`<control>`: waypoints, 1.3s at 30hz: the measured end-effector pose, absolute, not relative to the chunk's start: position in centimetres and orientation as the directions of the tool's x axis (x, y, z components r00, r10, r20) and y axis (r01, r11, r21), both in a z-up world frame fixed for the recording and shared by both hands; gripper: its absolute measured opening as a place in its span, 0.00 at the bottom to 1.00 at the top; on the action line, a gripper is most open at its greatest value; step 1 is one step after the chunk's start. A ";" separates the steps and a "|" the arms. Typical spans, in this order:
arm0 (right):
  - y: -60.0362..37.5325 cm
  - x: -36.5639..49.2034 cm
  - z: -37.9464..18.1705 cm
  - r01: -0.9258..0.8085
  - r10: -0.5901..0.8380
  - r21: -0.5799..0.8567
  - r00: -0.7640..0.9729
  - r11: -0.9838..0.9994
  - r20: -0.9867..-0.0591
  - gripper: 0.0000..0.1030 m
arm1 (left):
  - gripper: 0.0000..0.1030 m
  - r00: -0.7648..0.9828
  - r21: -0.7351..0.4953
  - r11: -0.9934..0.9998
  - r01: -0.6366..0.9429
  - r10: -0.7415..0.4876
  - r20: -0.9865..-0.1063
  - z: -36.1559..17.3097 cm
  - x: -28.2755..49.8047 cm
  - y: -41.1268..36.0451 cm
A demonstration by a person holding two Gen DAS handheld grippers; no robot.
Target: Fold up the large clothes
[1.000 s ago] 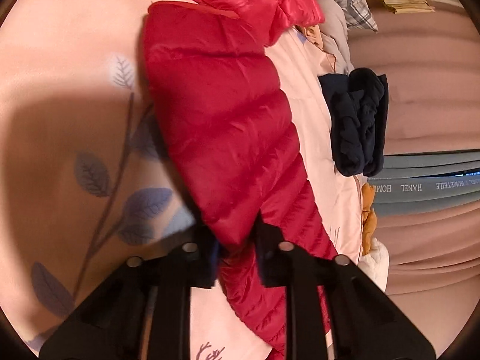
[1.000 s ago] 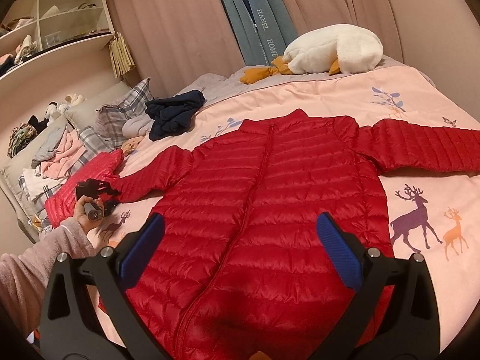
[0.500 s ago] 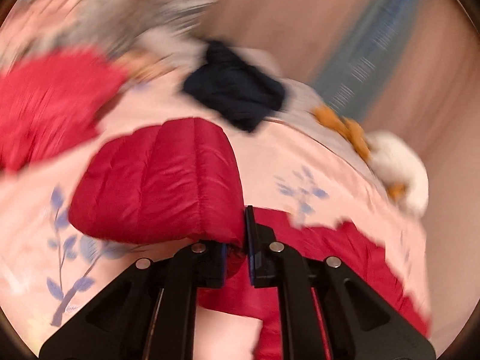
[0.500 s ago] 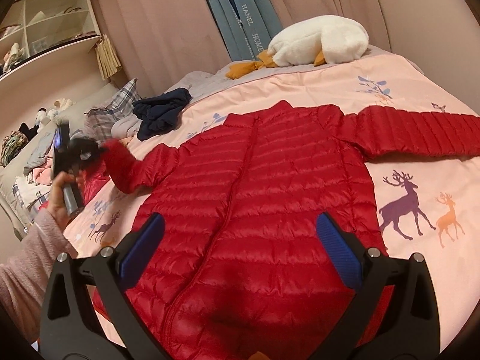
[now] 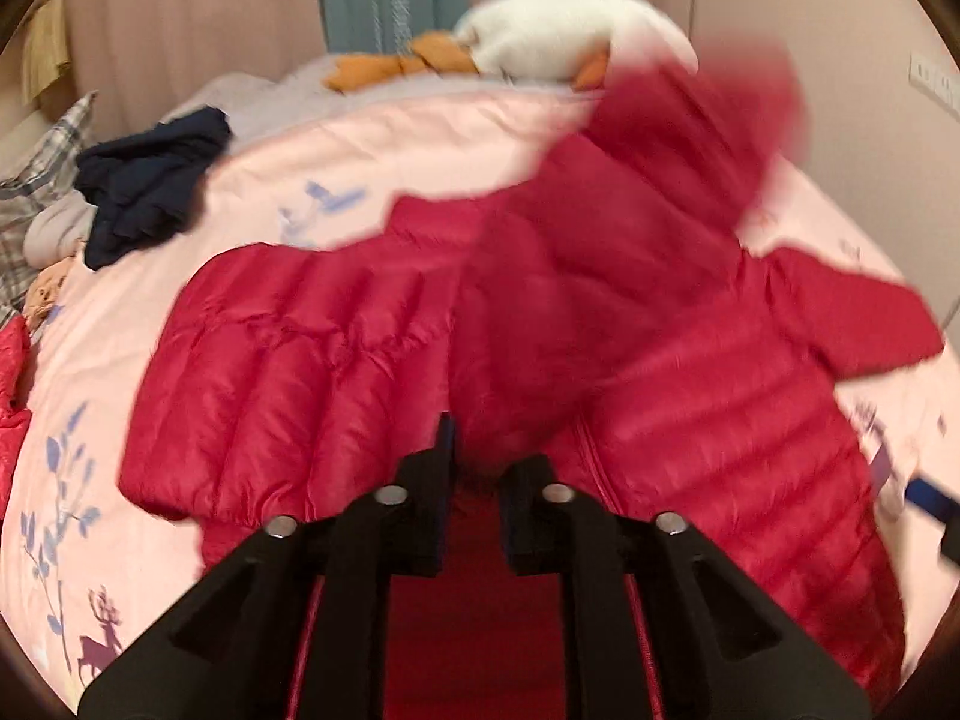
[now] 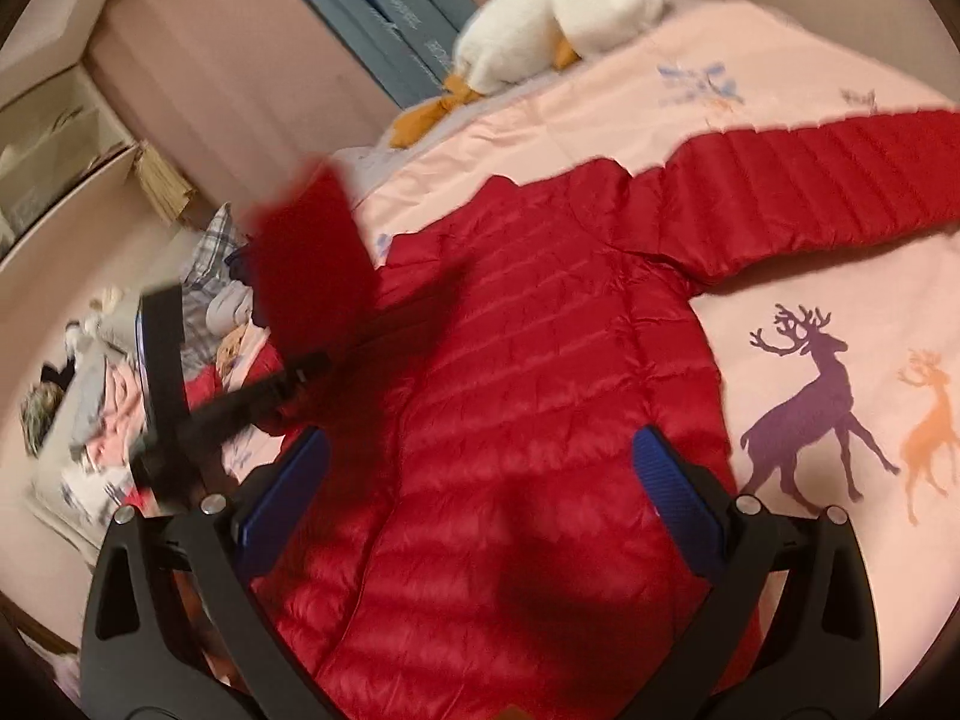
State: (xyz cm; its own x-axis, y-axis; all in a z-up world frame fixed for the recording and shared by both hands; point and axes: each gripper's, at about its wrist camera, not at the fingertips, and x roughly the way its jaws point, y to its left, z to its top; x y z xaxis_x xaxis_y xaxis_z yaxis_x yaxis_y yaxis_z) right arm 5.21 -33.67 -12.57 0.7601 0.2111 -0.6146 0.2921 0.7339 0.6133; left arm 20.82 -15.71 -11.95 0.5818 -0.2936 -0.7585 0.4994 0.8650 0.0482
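Observation:
A red puffer jacket (image 6: 540, 360) lies front up on the pink bedspread (image 6: 870, 312), and its right sleeve (image 6: 810, 204) is stretched out flat. The left sleeve (image 6: 306, 252) is up in the air, a blurred flap swinging over the jacket's chest (image 5: 678, 138). My left gripper (image 5: 477, 480) hovers over the jacket body (image 5: 690, 420). Its jaws are opening, with a clear gap between them; red fabric shows in the gap, but the pads do not press on it. My right gripper (image 6: 480, 480) stands wide open above the jacket's lower front, holding nothing.
A white plush goose (image 6: 558, 6) lies at the head of the bed. Dark navy clothes (image 5: 150, 180) and a plaid pillow (image 5: 36, 180) sit at the left, with another red garment (image 5: 12, 372) at the edge. Shelves (image 6: 60, 138) and a clothes pile (image 6: 102, 396) stand beyond.
The left gripper lifted the left sleeve off the bed and swung it over the jacket body, rolling as it went. Its jaws went from shut to parted. The right gripper tilted and shifted, still open.

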 end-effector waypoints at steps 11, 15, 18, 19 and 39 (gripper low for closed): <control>-37.0 10.8 -15.3 0.295 0.384 0.784 0.743 0.547 -0.548 0.98 | 0.76 0.511 -0.209 0.887 0.413 -0.415 -0.753 -12.4 20.7 -8.0; -37.0 14.4 -16.0 0.341 0.349 0.756 0.730 0.558 -0.587 0.98 | 0.76 0.465 -0.407 0.862 0.303 -0.506 -0.726 -13.3 22.0 -2.3; -36.7 16.9 -16.7 0.387 0.296 0.701 0.706 0.599 -0.643 0.84 | 0.76 0.444 -0.547 0.800 0.248 -0.595 -0.669 -13.7 22.9 0.4; -36.6 17.6 -17.0 0.402 0.277 0.674 0.692 0.619 -0.667 0.72 | 0.76 0.440 -0.580 0.779 0.237 -0.618 -0.651 -13.8 23.2 0.9; -36.8 16.7 -12.8 0.427 -0.091 0.292 0.680 0.856 -0.727 0.42 | 0.76 0.509 -0.511 0.829 0.225 -0.548 -0.664 -12.5 29.2 -1.5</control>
